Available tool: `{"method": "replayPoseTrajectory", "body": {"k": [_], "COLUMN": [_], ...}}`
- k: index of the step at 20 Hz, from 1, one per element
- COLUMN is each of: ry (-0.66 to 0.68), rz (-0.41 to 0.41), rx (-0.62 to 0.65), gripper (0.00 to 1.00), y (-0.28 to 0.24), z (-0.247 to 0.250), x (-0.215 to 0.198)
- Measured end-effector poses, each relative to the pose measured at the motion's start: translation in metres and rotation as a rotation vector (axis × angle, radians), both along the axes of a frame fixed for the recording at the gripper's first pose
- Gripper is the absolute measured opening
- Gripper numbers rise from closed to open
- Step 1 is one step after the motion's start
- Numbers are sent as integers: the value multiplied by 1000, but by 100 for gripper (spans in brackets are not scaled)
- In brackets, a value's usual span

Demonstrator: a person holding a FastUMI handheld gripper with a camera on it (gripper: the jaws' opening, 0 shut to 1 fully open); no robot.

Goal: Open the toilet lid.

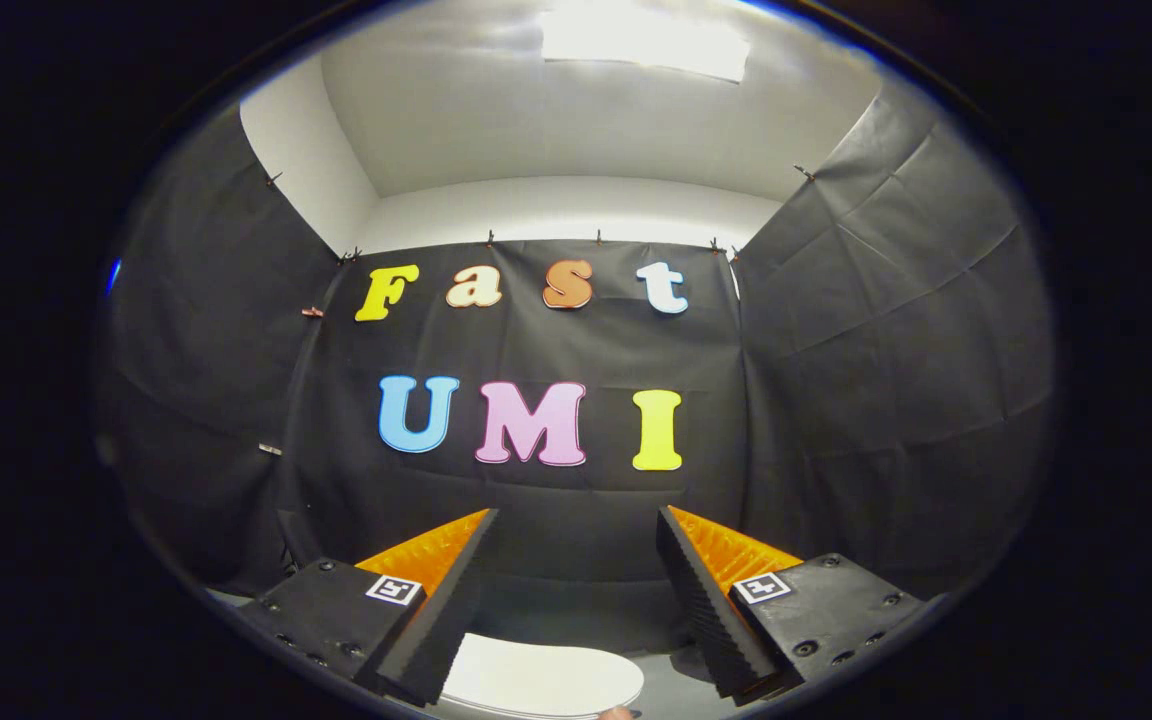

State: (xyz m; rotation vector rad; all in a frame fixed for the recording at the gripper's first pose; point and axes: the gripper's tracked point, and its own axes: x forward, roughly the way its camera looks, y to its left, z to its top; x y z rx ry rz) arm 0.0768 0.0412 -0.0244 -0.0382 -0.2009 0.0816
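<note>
The gripper (576, 520) hangs with its fingers spread wide apart and gripping nothing, while the white toilet lid (541, 680) lies flat below and between them.

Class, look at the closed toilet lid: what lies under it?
The white toilet lid lies flat and shut below the open tool, whose fingers touch nothing. Whatever is under the lid is covered, so it cannot be told.
</note>
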Motion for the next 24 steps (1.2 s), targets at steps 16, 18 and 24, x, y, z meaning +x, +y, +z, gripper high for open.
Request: {"method": "replayPoseTrajectory", "body": {"k": [16,18,24], "ry": [405,492,728], "rz": [-57,-76,-101], "rx": [237,319,492], "gripper": [98,98,98], "y": [-89,-104,-141], "z": [-289,-327,-440], "x": [109,121,129]}}
